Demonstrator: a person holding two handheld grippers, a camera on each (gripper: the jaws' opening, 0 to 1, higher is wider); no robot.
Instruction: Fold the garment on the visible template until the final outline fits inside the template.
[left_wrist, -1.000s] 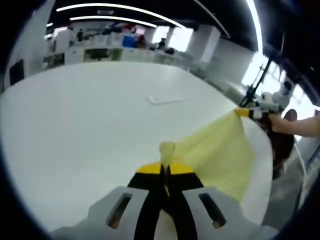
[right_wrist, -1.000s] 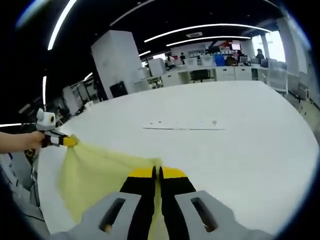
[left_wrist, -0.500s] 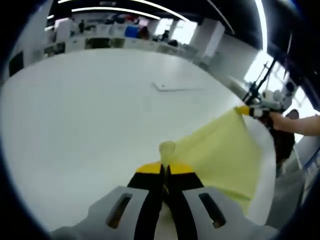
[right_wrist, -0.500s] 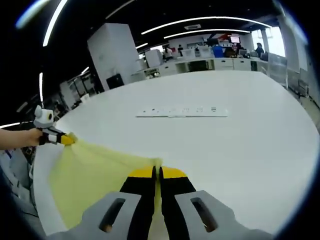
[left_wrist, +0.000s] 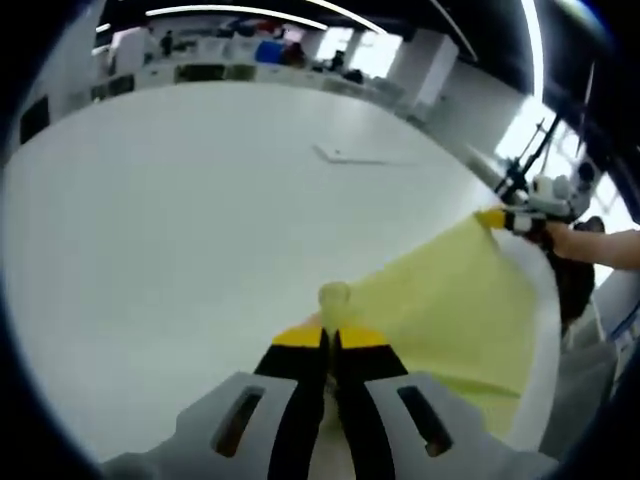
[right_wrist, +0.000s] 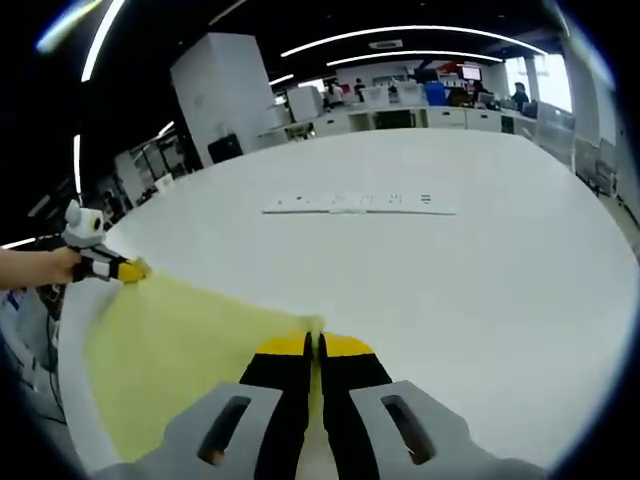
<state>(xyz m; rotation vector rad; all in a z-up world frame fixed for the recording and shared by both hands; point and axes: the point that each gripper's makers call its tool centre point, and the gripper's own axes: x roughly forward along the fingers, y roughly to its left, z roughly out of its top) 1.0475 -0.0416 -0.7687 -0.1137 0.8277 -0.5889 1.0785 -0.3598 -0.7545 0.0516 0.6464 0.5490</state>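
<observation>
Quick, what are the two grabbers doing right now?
Left hand-held gripper: shut on a corner of the yellow cloth.
Right hand-held gripper: shut on another corner of the cloth.

Garment (left_wrist: 450, 300): thin pale-yellow cloth, matt, smooth where stretched, soft crumple at pinched corners. Table (left_wrist: 180, 210): white, smooth, faint sheen under ceiling lights. Template (right_wrist: 355, 205): flat pale sheet or marking, material unclear. Left gripper (left_wrist: 330, 335): yellow tips with black matt fingers, grey plastic body, slightly glossy. Right gripper (right_wrist: 315, 345): same yellow, black and grey plastic finish.
</observation>
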